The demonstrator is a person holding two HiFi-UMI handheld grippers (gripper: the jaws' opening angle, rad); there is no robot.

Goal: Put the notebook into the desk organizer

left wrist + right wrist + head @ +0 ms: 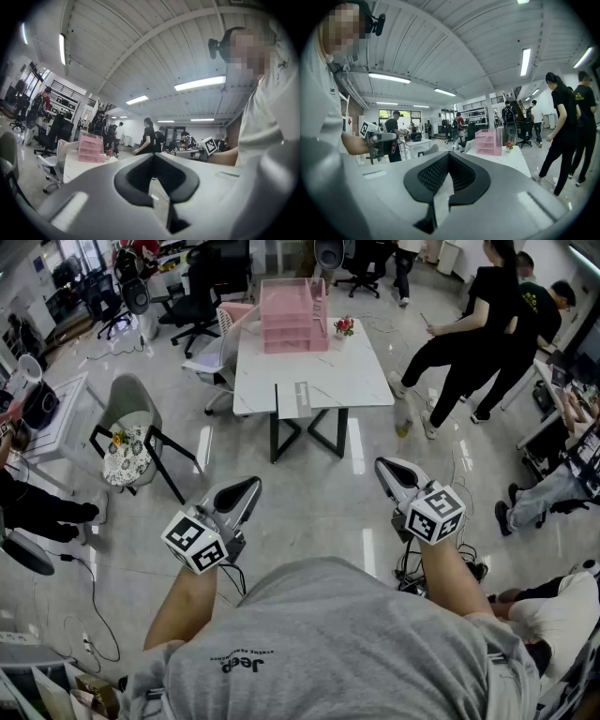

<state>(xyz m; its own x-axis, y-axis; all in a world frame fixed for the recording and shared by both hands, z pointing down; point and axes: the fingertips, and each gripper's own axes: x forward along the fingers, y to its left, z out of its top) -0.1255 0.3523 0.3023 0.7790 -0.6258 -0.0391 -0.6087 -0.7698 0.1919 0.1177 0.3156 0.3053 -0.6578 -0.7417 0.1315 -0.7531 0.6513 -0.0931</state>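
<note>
A grey shirt (347, 643) fills the bottom of the head view, with both bare forearms reaching forward from it over the floor (309, 502). The left gripper (251, 486) is held level, its jaws pressed together with nothing between them; its own view shows the tips meeting (153, 155). The right gripper (384, 467) tips slightly downward. Its jaws also meet at the tips (449, 154) and pinch nothing. Each carries its marker cube just ahead of the hand.

Both grippers are well apart from the white surface (361, 381), which stands farther out across the floor. The pink organizer (293, 315), a stack of open trays, sits at the surface's far side, with a small flower pot (344, 326) just beside it to the right. A flat pale rectangle that may be the notebook (302, 399) lies at the near edge; it is too small to be sure.

A chair (127, 442) with a flowered cushion stands left of the surface. People in black (469, 324) walk at the right.
</note>
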